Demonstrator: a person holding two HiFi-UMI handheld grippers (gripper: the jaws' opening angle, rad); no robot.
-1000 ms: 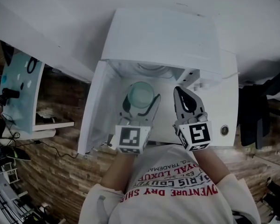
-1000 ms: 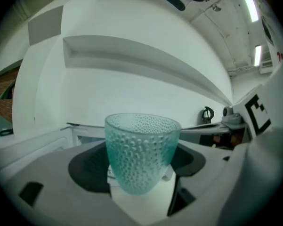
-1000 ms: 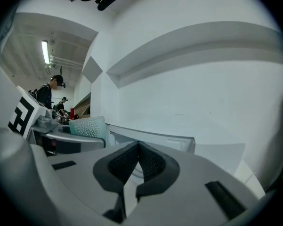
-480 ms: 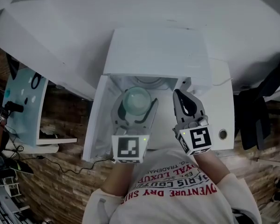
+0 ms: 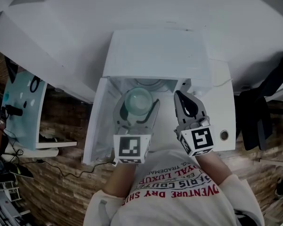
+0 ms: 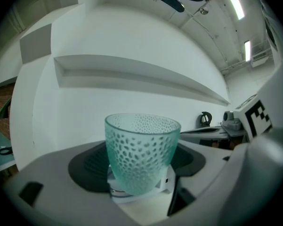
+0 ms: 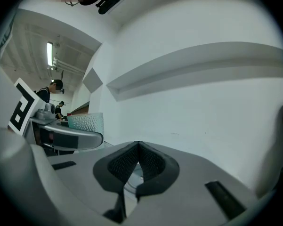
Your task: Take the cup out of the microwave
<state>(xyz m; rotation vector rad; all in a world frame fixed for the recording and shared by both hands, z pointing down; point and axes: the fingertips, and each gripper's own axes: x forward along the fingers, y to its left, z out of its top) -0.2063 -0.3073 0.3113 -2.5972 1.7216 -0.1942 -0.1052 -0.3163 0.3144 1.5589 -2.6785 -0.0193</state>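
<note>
In the head view a pale green dimpled glass cup (image 5: 138, 101) stands upright at the mouth of the white microwave (image 5: 157, 51). My left gripper (image 5: 136, 113) is shut on the cup, a dark pad on each side. The left gripper view shows the cup (image 6: 142, 152) close up between the pads of that gripper (image 6: 141, 175). To the right of the cup, my right gripper (image 5: 180, 97) is shut on nothing, in front of the control panel. In the right gripper view its pads meet (image 7: 138, 150), with the cup (image 7: 86, 122) off to the left.
The microwave door (image 5: 95, 121) hangs open on the left. A knob (image 5: 223, 135) sits on the front panel at the right. A teal board (image 5: 23, 107) and cables (image 5: 61, 166) lie at the left over brick-pattern flooring. Dark furniture (image 5: 259, 107) stands at the right.
The left gripper has drawn slightly back toward the person with the cup in it. The right gripper has hardly moved. The head view has shifted a little.
</note>
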